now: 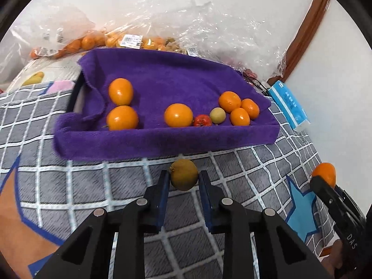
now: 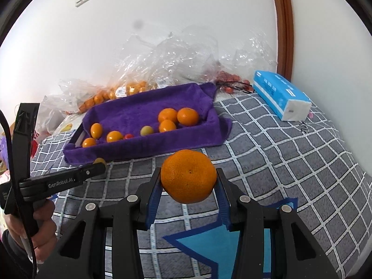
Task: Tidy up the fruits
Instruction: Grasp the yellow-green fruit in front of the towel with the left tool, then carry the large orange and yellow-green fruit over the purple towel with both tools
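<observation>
A tray lined with a purple towel (image 1: 162, 139) (image 2: 186, 139) lies on the bed and holds several orange fruits (image 1: 178, 115), a small red fruit (image 1: 202, 121) and a small yellow-green fruit (image 1: 217, 115). My left gripper (image 1: 183, 179) is shut on a dull yellow fruit (image 1: 183, 174) just in front of the tray's near edge; it shows at the left of the right wrist view (image 2: 100, 165). My right gripper (image 2: 188, 183) is shut on a large mandarin (image 2: 188, 176), held above the bed to the right of the left gripper; it shows in the left wrist view (image 1: 324, 174).
Clear plastic bags (image 1: 197, 23) with more orange and red fruit lie behind the tray against the wall. A blue tissue pack (image 2: 281, 97) lies right of the tray. The bed has a grey checked cover (image 2: 290, 162). A brown door frame (image 2: 284, 23) stands at the right.
</observation>
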The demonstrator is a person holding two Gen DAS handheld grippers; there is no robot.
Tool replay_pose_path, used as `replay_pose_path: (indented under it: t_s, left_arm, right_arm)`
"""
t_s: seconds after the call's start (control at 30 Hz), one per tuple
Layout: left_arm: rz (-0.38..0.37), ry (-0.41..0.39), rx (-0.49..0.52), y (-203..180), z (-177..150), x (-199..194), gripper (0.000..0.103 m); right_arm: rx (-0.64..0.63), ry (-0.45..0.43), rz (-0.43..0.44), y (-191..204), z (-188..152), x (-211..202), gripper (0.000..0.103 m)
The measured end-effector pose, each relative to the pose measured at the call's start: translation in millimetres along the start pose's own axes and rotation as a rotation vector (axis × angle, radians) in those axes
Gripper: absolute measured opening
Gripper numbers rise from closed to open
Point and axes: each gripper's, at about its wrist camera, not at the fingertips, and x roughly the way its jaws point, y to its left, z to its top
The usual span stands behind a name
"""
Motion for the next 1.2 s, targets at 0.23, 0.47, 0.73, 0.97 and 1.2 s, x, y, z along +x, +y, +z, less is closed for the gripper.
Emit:
replay_pose_path:
  t_s: [0.23,0.47,0.73,0.97,1.2]
  left_arm:
    - [0.017,-0.009,-0.027,17.4,-8.2,-25.7,0.025]
    - [0.041,-0.035,-0.044,26.6,-8.9,-50.4,0.025]
    - [0.073,-0.071,-0.043,25.4,-6.2,-73.4,0.025]
    - [0.072,-0.109,-0.053,24.6,4.8,-87.6,0.025]
    - [0.061,-0.119,-0.072,26.9,9.9,-91.5,0.025]
  right_arm:
    - [0.033,0.007,0.028,10.1,2.8,-7.1,0.043]
    - [0.053,-0.009,0.049,15.9,5.2,-16.4,0.043]
    - [0.087,-0.022,0.079,10.7,11.4,-24.5,0.043]
    - [0.069,-0.038,0.085,12.1,21.4,-24.5,0.044]
    - [0.053,-0.044,0.101,18.3,28.1,-19.8,0.044]
